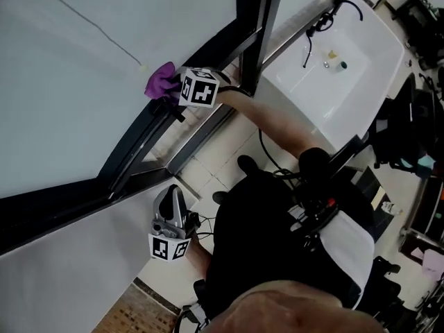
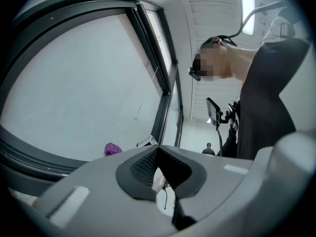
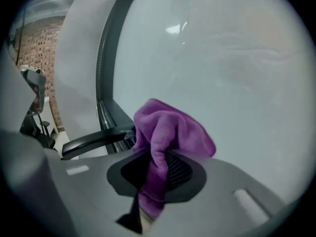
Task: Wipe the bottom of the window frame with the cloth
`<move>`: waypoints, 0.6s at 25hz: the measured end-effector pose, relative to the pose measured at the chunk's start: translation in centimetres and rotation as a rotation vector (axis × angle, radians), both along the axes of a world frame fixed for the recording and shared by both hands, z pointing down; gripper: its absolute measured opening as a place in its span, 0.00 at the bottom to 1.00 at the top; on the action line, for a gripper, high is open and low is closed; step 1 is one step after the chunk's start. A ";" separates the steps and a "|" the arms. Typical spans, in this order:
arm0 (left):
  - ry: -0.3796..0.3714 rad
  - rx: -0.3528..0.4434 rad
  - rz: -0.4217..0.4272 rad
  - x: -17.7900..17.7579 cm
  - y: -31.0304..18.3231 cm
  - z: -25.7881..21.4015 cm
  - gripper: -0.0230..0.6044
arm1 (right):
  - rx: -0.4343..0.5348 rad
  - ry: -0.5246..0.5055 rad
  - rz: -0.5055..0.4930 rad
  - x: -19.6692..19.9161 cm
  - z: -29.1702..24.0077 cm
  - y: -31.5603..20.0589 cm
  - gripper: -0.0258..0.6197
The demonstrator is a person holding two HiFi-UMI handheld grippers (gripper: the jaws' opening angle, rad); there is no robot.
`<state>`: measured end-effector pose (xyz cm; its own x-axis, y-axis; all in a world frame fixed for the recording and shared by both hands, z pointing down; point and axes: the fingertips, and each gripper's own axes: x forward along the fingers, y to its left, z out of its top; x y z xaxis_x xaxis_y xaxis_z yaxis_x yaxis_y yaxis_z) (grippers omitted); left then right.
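At the dark window frame (image 1: pixel 139 141), a purple cloth (image 3: pixel 165 132) is clamped in the right gripper (image 3: pixel 154 179). The jaws of the left gripper (image 2: pixel 165 184) are drawn together on nothing.

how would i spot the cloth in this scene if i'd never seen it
Find the big pale window pane and follow its dark bottom frame along. The cloth is bunched up beside that frame, pinched in the right gripper. It is soft, fluffy and the only purple thing there.
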<state>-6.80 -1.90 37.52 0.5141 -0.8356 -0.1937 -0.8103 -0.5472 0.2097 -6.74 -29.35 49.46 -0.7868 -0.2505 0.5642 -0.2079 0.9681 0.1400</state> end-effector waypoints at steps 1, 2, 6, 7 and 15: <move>-0.002 0.000 -0.004 0.0 0.1 0.0 0.04 | -0.002 0.014 0.033 0.8 0.7 -1.0 0.14; -0.002 0.000 -0.008 -0.2 0.2 0.0 0.04 | 0.006 0.040 0.088 2.4 1.4 -2.4 0.14; 0.014 -0.026 -0.025 -1.0 0.1 0.6 0.04 | -0.007 0.042 0.175 6.6 2.9 -6.7 0.14; 0.015 -0.031 -0.023 -0.9 -0.1 0.7 0.04 | -0.002 0.057 0.157 6.7 2.8 -7.0 0.14; -0.009 0.005 -0.014 -0.1 -0.1 -0.3 0.04 | 0.109 0.362 0.539 21.4 2.9 -16.2 0.14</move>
